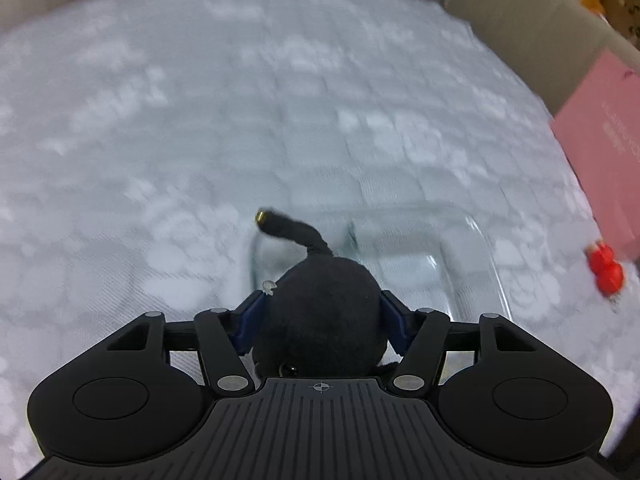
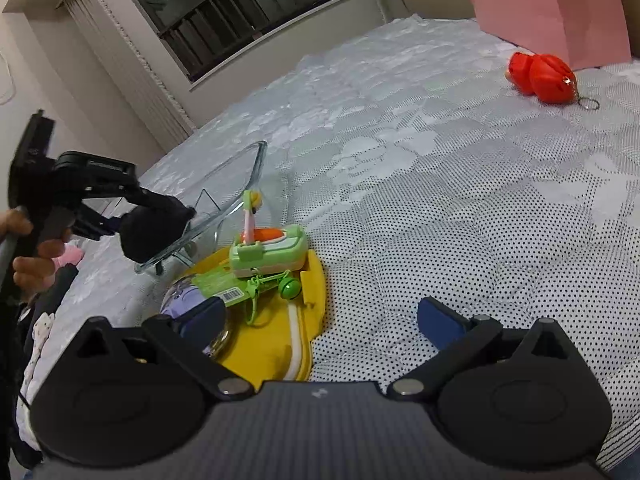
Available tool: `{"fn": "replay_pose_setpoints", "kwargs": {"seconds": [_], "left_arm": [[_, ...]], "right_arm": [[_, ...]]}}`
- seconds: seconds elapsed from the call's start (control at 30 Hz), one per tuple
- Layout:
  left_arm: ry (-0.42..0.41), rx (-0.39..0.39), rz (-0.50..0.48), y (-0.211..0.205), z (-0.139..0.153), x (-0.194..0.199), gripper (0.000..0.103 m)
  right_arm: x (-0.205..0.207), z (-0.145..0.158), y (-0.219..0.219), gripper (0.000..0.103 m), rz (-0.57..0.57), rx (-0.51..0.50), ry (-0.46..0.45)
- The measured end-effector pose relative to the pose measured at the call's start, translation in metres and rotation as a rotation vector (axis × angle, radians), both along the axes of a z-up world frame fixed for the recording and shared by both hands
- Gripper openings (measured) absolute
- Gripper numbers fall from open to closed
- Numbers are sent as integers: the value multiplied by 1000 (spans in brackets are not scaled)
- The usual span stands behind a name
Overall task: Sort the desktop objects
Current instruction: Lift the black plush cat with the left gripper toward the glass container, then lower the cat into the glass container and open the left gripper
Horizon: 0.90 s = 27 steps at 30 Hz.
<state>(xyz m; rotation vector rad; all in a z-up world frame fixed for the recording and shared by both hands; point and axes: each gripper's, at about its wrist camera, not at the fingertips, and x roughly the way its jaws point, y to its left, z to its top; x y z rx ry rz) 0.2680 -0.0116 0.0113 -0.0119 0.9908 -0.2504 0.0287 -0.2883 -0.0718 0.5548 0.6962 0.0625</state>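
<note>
The left gripper (image 1: 320,316) pinches a black plush toy (image 1: 320,312) above the clear glass dish (image 1: 472,248) (likely its sorting bin), while the right gripper (image 2: 320,320) waits spread, empty.

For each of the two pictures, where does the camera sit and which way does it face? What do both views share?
Left wrist view: sits on the left hand-held gripper, looks steeply down at the black plush toy between its fingers, above the glass dish.
Right wrist view: sits on the open right hand-held gripper, faces across the bedspread; a hand carrying the left hand-held gripper shows at left.
Shared: plush toy, dish, red keychain toy, pink box.
</note>
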Motion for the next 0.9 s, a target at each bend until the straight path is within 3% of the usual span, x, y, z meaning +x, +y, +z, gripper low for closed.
{"fn": "replay_pose_setpoints", "kwargs": {"seconds": [0.1, 0.17, 0.27, 0.37, 0.5, 0.6, 0.67, 0.8, 0.9], "left_arm": [[-194, 62, 35, -5, 15, -23, 66], [-268, 24, 50, -5, 17, -34, 66], [-420, 27, 95, -11, 5, -54, 67], [-554, 116, 115, -23, -20, -74, 67], [-431, 49, 74, -24, -49, -74, 70], [-428, 49, 75, -22, -49, -74, 75], [-375, 0, 85, -14, -36, -67, 76], [-285, -188, 122, 16, 13, -55, 81], [-137, -309, 78, 29, 33, -36, 76]], "right_arm": [[0, -1, 1, 103, 2, -1, 2], [0, -1, 1, 103, 4, -4, 2], [0, -1, 1, 103, 6, -5, 2], [-1, 0, 0, 103, 6, 5, 2], [0, -1, 0, 103, 6, 7, 3], [0, -1, 1, 103, 8, -1, 5], [0, -1, 1, 103, 10, -2, 4], [1, -3, -1, 103, 8, 7, 7], [1, -3, 0, 103, 9, 4, 7]]}}
